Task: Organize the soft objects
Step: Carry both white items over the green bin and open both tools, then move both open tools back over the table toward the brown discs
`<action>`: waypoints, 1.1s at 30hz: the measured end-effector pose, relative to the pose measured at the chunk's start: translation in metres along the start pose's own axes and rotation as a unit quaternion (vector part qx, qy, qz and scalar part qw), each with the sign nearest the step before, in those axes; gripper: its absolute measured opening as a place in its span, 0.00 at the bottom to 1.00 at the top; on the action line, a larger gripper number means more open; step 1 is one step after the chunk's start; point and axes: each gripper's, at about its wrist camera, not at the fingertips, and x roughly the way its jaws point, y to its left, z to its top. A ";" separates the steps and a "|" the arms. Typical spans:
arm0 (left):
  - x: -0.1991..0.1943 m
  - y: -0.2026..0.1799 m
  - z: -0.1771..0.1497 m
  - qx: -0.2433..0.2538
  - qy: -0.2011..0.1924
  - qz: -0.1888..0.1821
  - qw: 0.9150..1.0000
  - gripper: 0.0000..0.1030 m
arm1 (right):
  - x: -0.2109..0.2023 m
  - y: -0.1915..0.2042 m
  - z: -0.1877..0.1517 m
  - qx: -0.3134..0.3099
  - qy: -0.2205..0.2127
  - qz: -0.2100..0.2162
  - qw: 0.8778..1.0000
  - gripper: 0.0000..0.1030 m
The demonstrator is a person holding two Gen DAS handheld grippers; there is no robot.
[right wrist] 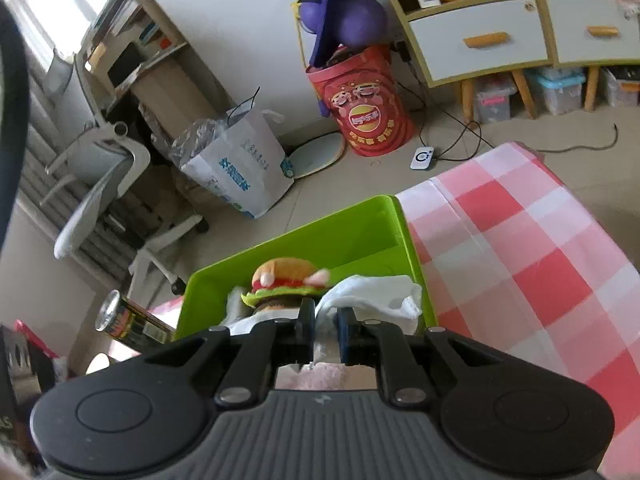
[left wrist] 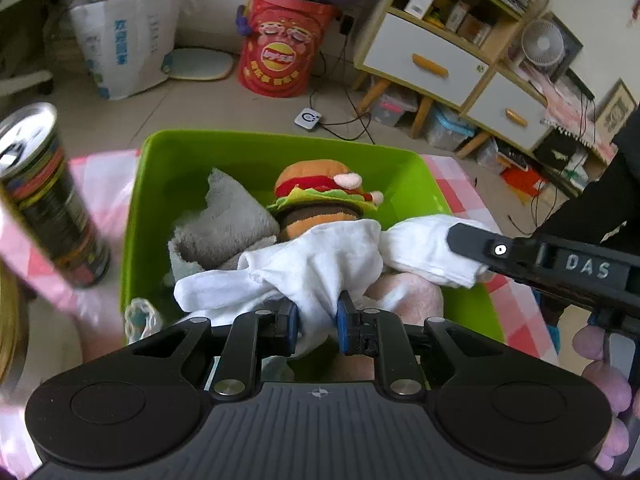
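Observation:
A green plastic bin [left wrist: 172,160] stands on a pink checked cloth [left wrist: 516,312]. In it lie a plush hamburger [left wrist: 316,192], a grey towel [left wrist: 228,220], a pink fuzzy item [left wrist: 408,292] and a white cloth [left wrist: 320,264]. My left gripper [left wrist: 318,322] is shut on one end of the white cloth, low over the bin's near side. My right gripper [right wrist: 325,330] is shut on the cloth's other end [right wrist: 372,296], over the bin's right side; its finger shows in the left wrist view [left wrist: 472,242].
A dark drink can [left wrist: 44,200] stands left of the bin. On the floor behind are a red snack bucket [left wrist: 280,48], a white paper bag [left wrist: 124,40], a cabinet with drawers [left wrist: 440,60], cables and an office chair [right wrist: 100,176].

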 end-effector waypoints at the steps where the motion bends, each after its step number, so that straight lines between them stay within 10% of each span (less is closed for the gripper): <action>1: 0.002 -0.001 0.002 0.002 0.002 0.000 1.000 0.17 | 0.003 0.001 0.000 -0.006 0.000 -0.003 1.000 0.00; 11: -0.002 -0.008 0.001 0.011 -0.016 0.010 1.000 0.25 | 0.000 0.009 -0.002 -0.025 0.007 -0.010 1.000 0.01; 23: -0.067 -0.015 -0.022 0.012 -0.057 -0.003 0.998 0.79 | -0.059 0.012 -0.007 -0.027 0.010 0.003 1.000 0.44; 33: -0.114 -0.006 -0.058 -0.004 -0.074 0.020 0.997 0.90 | -0.091 0.034 -0.035 -0.049 0.035 0.003 0.998 0.56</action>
